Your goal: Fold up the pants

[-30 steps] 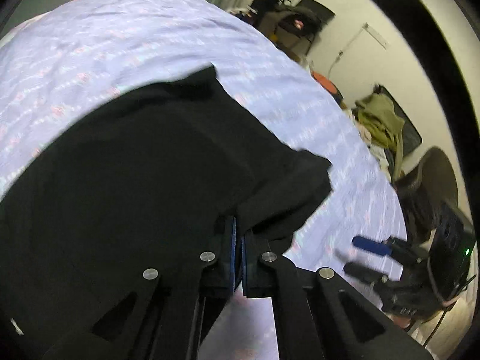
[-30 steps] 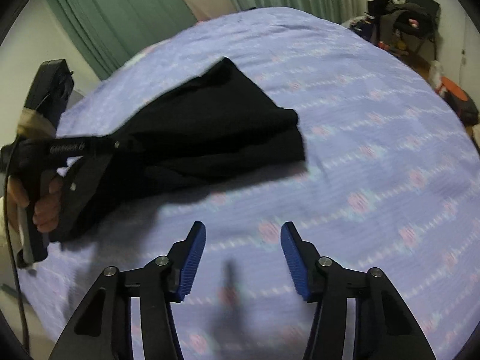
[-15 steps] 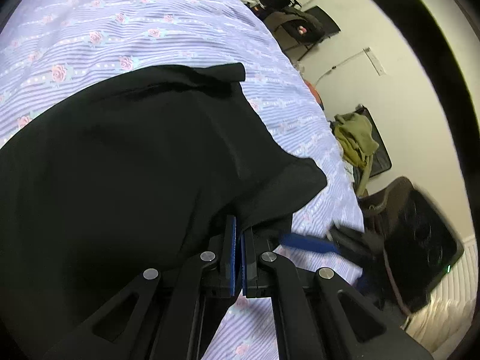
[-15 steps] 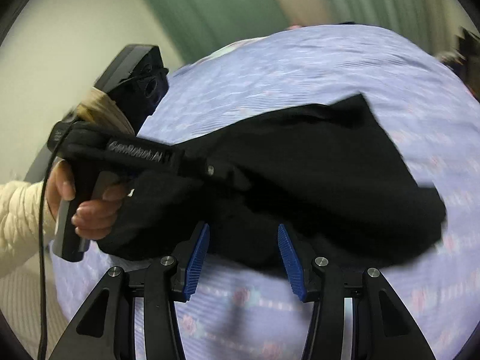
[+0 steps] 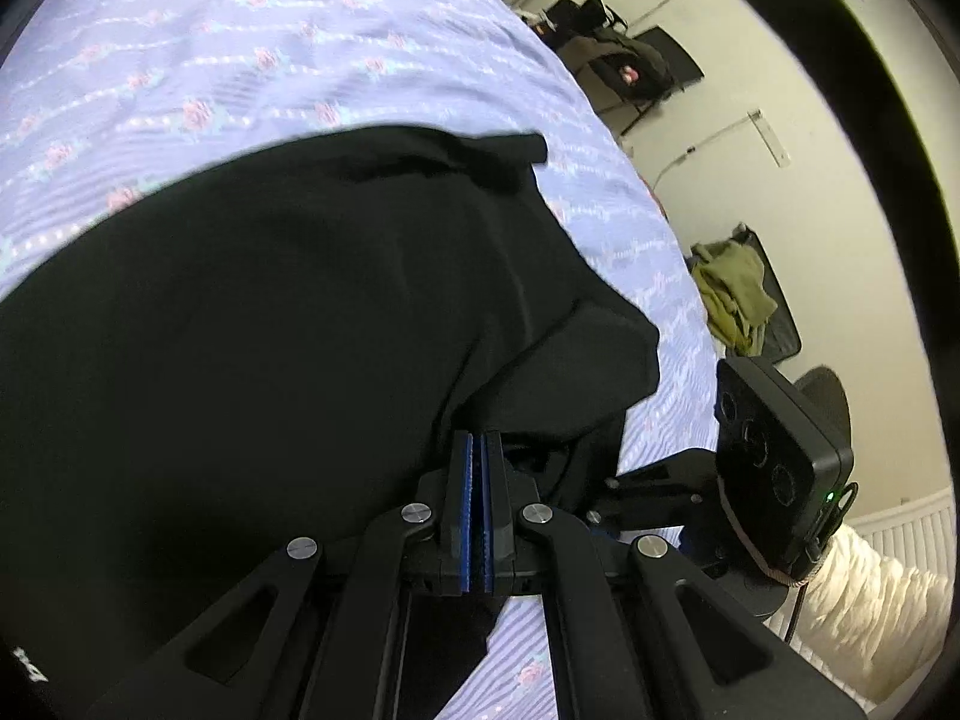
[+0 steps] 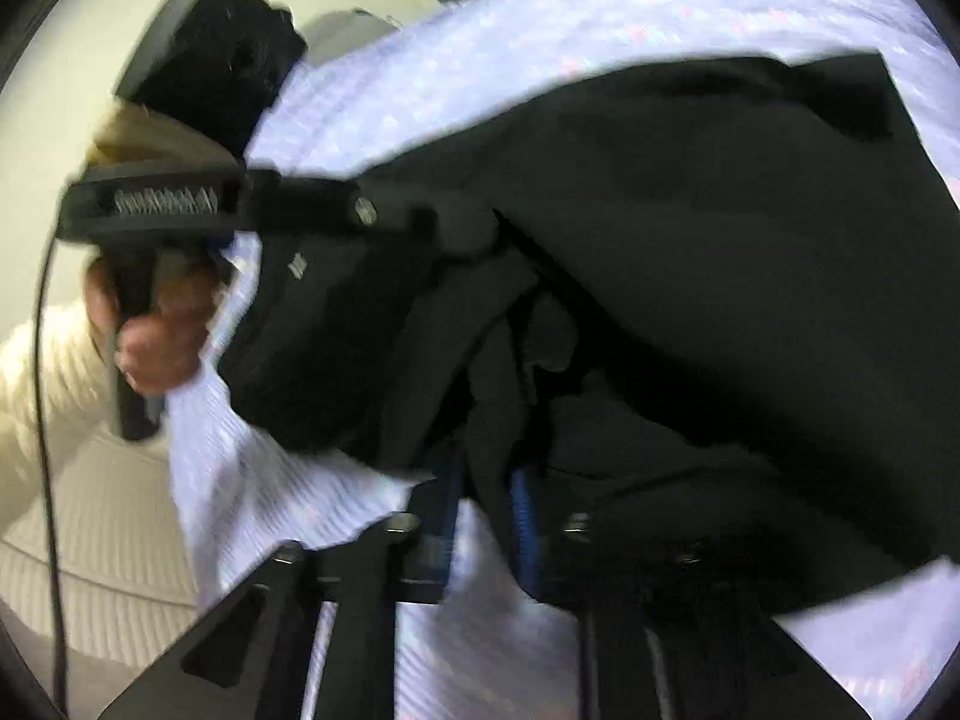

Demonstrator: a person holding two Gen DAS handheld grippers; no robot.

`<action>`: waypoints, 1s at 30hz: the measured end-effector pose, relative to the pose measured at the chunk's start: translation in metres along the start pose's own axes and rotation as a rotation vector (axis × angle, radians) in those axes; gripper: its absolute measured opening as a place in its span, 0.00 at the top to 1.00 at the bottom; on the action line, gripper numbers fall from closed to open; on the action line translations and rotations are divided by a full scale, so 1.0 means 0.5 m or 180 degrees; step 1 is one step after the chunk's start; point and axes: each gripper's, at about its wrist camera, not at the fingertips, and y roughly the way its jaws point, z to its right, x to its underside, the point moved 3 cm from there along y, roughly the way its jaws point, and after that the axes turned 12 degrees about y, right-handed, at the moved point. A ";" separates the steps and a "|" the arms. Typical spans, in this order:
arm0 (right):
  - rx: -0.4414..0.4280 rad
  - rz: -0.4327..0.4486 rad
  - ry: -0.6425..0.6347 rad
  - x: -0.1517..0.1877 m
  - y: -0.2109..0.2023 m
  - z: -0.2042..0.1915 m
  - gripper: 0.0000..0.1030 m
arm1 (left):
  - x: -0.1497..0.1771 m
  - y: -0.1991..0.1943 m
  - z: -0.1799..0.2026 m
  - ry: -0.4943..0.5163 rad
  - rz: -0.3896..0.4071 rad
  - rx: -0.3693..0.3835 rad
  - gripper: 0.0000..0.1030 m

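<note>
With the black pants [image 5: 270,330] lying on the bed [image 5: 240,60], the left gripper [image 5: 477,450] fingers pinch a near fabric edge and the right gripper [image 6: 486,480] fingers clamp a fold beside it, so the gripping step appears complete; next, lift both edges together and carry them evenly across.

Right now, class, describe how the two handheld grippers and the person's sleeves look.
Both grippers are black plastic linkages with silver screws and blue finger pads. The left gripper has pale lettering on its side, a black cable hanging from it and tan tape below its camera block. The right gripper carries a black box with round lenses and a green light. The sleeve is cream and quilted.
</note>
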 end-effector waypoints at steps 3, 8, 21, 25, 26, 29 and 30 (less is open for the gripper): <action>0.0040 0.0094 0.0075 0.042 -0.029 -0.002 0.96 | 0.014 0.005 0.010 0.0015 -0.0024 0.0055 0.96; 0.0021 0.0443 0.0378 0.140 -0.120 -0.016 0.97 | 0.060 0.027 0.088 0.0280 -0.0160 0.0147 0.95; 0.0303 0.0756 0.0360 0.131 -0.157 -0.064 0.46 | 0.110 0.054 0.109 0.0235 -0.0322 -0.0014 0.91; 0.0140 0.0655 0.0545 0.107 -0.127 -0.033 0.65 | 0.127 0.052 0.107 0.0232 -0.0340 -0.0087 0.91; 0.0123 0.0609 0.0596 0.118 -0.111 -0.026 0.82 | 0.133 0.048 0.104 0.0189 -0.0324 -0.0135 0.91; 0.0116 0.0477 0.0745 0.134 -0.072 -0.032 0.93 | 0.161 0.009 0.105 0.0024 -0.0100 -0.0337 0.77; 0.0101 0.0481 0.0772 0.145 -0.074 -0.040 0.94 | 0.180 -0.025 0.101 -0.0064 0.0055 -0.0486 0.62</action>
